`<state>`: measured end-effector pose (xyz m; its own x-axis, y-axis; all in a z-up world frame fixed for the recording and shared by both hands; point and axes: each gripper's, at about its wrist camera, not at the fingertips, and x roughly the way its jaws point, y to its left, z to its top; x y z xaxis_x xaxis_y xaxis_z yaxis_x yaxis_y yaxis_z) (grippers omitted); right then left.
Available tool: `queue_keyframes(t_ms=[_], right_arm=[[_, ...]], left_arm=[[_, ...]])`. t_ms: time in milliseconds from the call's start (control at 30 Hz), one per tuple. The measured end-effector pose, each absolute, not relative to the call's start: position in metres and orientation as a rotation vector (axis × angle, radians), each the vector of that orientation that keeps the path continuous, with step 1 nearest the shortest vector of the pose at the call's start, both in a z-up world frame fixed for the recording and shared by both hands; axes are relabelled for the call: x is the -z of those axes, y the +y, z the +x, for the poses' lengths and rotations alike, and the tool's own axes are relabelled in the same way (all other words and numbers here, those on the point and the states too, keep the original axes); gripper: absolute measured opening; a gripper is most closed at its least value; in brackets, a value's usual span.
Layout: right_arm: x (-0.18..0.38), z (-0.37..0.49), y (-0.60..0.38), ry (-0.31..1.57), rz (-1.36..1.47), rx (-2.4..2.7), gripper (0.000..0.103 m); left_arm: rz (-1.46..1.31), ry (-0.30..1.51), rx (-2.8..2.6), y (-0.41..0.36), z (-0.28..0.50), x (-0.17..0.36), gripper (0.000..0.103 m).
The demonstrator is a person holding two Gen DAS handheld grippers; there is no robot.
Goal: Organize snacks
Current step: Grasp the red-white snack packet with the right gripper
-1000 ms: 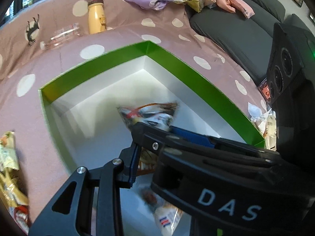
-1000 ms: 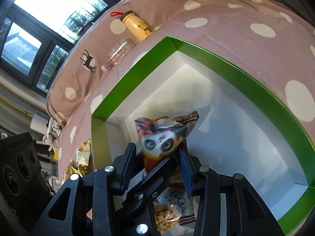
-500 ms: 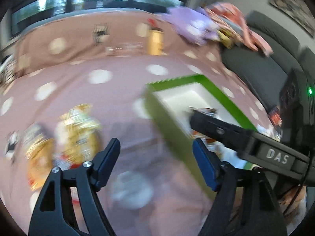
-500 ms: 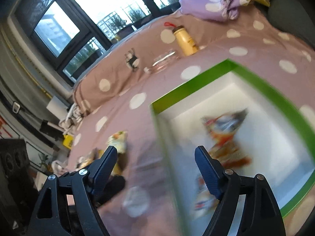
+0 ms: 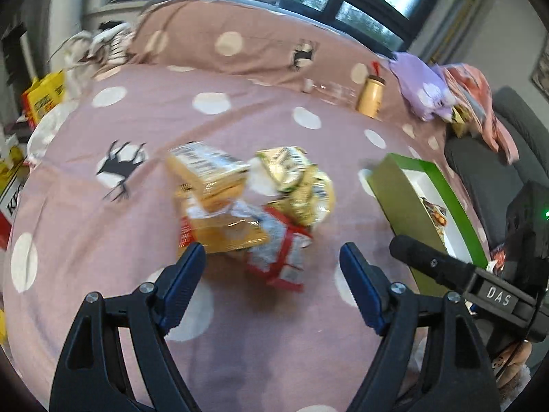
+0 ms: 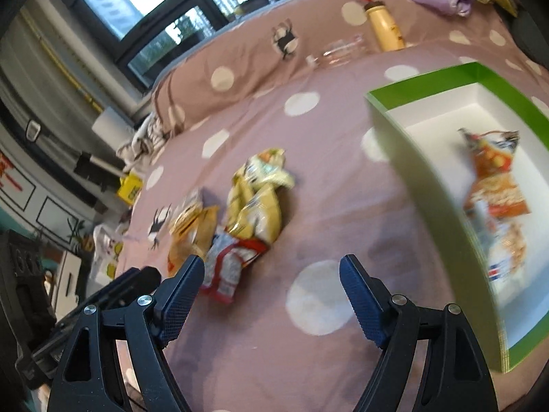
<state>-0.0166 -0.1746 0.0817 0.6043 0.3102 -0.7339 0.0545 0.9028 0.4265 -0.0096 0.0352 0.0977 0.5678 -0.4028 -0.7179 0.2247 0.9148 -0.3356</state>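
Readable writing first: "DAS" in white on the black body of the right gripper, which pokes into the left wrist view from the right; red "KF" letters on a white box at the far left edge (rest cut off). Snack packet print is too blurred to read.

Bed cover, pink with white dots and deer prints, fills both views. Green-rimmed white box sits ahead and right of the right gripper's tongs, and well to the right of the left gripper's tongs. Inside it: an orange-red snack bag with a white snack bag below it (two packets, maybe more, blurred).

Snack pile lies on the cover just ahead of the left gripper, between its fingers and slightly beyond the tips: yellow packets, a crumpled gold-green bag, a red-white packet nearest the tips. In the right wrist view the same pile is ahead and left of the right gripper's tongs.

Both grippers angle downward over the cover. Left tongs stand wide apart, nothing between the pads. Right tongs stand wide apart too, only bare cover between them.

Yellow bottle with red strap stands far ahead, clear bottle lying beside it.
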Motion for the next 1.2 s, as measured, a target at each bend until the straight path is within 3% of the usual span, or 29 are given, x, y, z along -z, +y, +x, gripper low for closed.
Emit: queue_keyframes(t_ms=[267, 800, 933, 1033, 1100, 1200], right_arm=[[-0.066, -0.004, -0.151, 1.000, 0.472, -0.221, 0.081], [-0.018, 0.053, -0.130, 1.162, 0.581, -0.260, 0.081], [-0.018, 0.060, -0.123, 1.155, 0.541, -0.266, 0.076], [-0.015, 0.065, -0.119, 1.176, 0.547, -0.303, 0.067], [-0.013, 0.066, -0.118, 1.180, 0.540, -0.310, 0.062], [-0.012, 0.066, -0.119, 1.170, 0.536, -0.315, 0.060]], left_arm=[[-0.284, 0.945, 0.351, 0.057, -0.005, -0.073, 0.081], [-0.281, 1.041, 0.409, 0.023, 0.018, -0.034, 0.076], [-0.270, 1.045, 0.400, 0.019, 0.023, -0.029, 0.073], [-0.271, 1.049, 0.407, 0.017, 0.025, -0.029, 0.071], [-0.279, 1.051, 0.420, 0.015, 0.026, -0.029, 0.062], [-0.272, 1.056, 0.425, 0.012, 0.027, -0.028, 0.059]])
